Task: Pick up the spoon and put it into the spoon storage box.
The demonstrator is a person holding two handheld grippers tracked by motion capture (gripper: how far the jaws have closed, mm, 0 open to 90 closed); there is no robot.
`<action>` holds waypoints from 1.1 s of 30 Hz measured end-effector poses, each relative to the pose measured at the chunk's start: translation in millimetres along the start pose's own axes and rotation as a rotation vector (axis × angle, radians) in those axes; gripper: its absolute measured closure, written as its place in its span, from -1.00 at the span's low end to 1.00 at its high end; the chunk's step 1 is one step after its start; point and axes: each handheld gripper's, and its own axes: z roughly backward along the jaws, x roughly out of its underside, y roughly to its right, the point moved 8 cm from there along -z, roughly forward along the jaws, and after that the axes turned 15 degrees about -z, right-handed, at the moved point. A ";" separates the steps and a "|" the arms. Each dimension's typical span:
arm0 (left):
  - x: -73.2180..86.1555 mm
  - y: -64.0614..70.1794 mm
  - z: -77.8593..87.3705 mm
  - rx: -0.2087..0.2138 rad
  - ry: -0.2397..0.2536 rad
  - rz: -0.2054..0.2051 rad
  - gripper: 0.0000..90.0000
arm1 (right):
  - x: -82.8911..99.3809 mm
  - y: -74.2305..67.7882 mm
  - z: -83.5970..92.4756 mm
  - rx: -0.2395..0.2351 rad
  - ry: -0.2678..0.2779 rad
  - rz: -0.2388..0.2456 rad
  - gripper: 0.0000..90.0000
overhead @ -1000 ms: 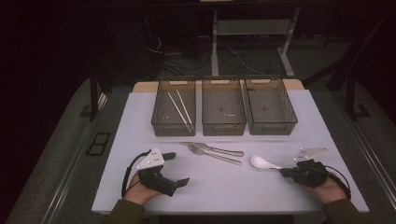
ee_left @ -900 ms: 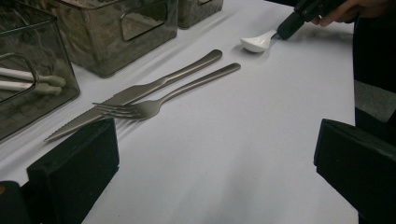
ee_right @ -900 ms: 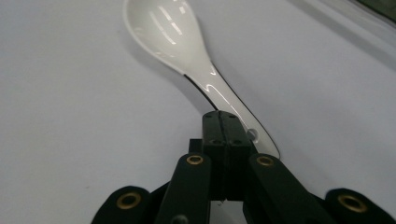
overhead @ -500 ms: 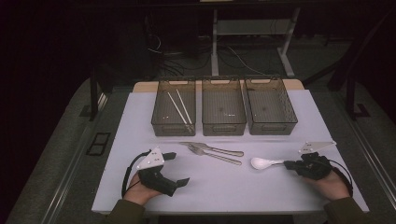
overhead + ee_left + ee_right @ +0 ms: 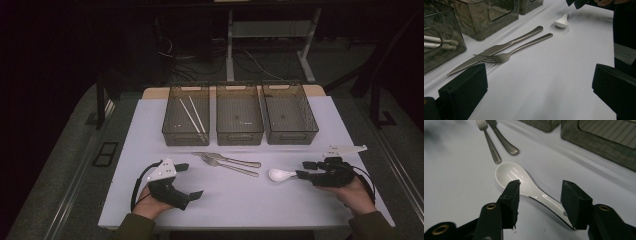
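I am spreading my right gripper (image 5: 540, 197) jaws astride one white spoon (image 5: 524, 183), near-right on the tabletop (image 5: 280, 200); left gripper (image 5: 192, 181) gaping. Three bins (image 5: 240, 120), one knife (image 5: 227, 159), one fork (image 5: 230, 166), two chopsticks (image 5: 192, 116).

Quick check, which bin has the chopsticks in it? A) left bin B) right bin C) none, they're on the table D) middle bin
A: in the high view the two chopsticks lie diagonally inside the left bin, while the middle bin and the right bin hold no utensils.
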 end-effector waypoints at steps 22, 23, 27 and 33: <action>0.1 -0.1 -0.3 0.001 0.005 0.009 -1.00 | -36.2 -19.8 -48.9 -0.036 -0.031 0.021 -0.17; 0.2 -0.2 -0.4 0.001 0.004 0.010 -1.00 | -34.5 -18.5 -49.9 -0.032 -0.042 0.023 -0.17; 0.1 0.2 -0.1 0.003 0.004 0.007 -1.00 | -31.1 -16.3 -50.5 -0.021 -0.064 0.030 -0.18; 0.2 0.2 -0.2 0.004 0.004 0.008 -1.00 | -21.6 -13.7 -53.5 -0.008 -0.116 0.059 -0.14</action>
